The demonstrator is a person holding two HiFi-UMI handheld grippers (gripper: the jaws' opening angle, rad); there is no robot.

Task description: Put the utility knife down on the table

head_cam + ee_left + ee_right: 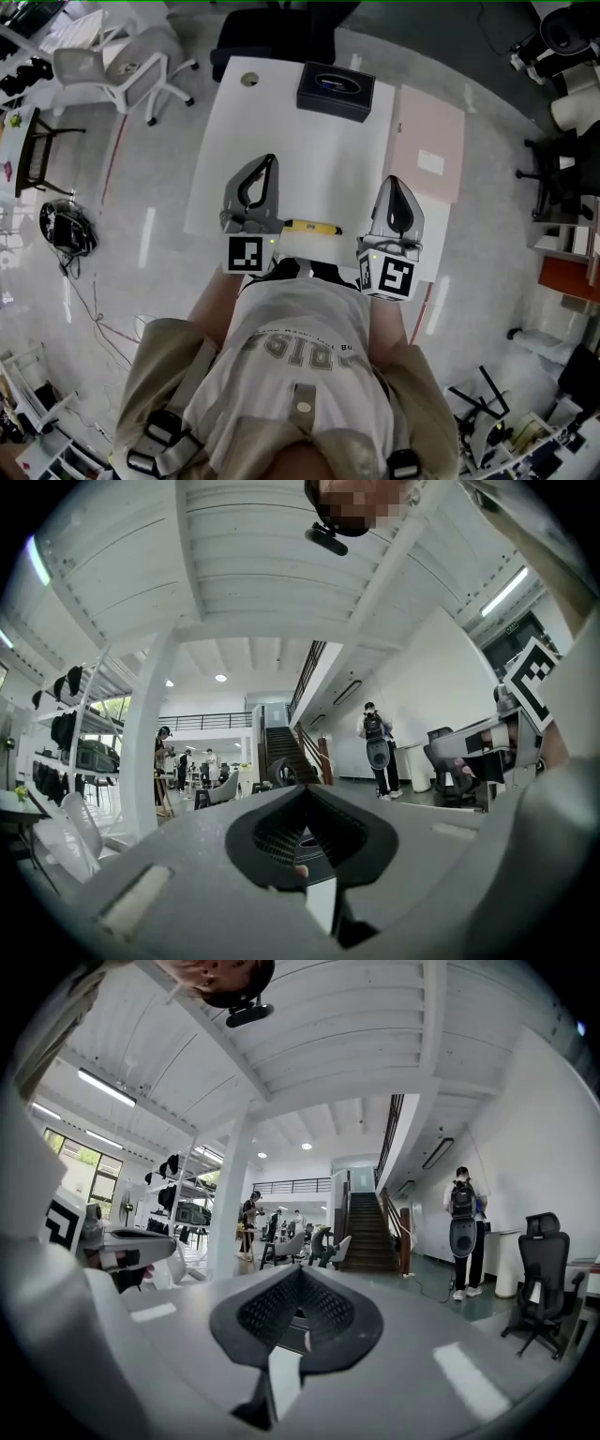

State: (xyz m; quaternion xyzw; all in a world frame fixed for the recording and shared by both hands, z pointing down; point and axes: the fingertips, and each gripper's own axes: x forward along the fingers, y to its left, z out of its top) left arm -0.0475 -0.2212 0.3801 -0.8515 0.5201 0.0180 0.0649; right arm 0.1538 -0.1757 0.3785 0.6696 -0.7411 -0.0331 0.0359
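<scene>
A yellow utility knife [312, 226] lies flat on the white table [281, 122], close to its near edge and between my two grippers. My left gripper [270, 159] hovers over the table just left of the knife, its jaws shut with nothing in them. My right gripper [394, 180] hangs at the knife's right, also shut and empty. Neither touches the knife. In the left gripper view the left gripper [305, 787] points level out into the room, and so does the right gripper [298, 1267] in the right gripper view. The knife does not show in either of them.
A black box [336, 91] sits at the table's far edge. A pale pink board [429, 150] adjoins the table on the right. White chairs [112, 61] and a cable bundle [66, 230] are on the floor at left. A person with a backpack [462, 1232] stands by a staircase.
</scene>
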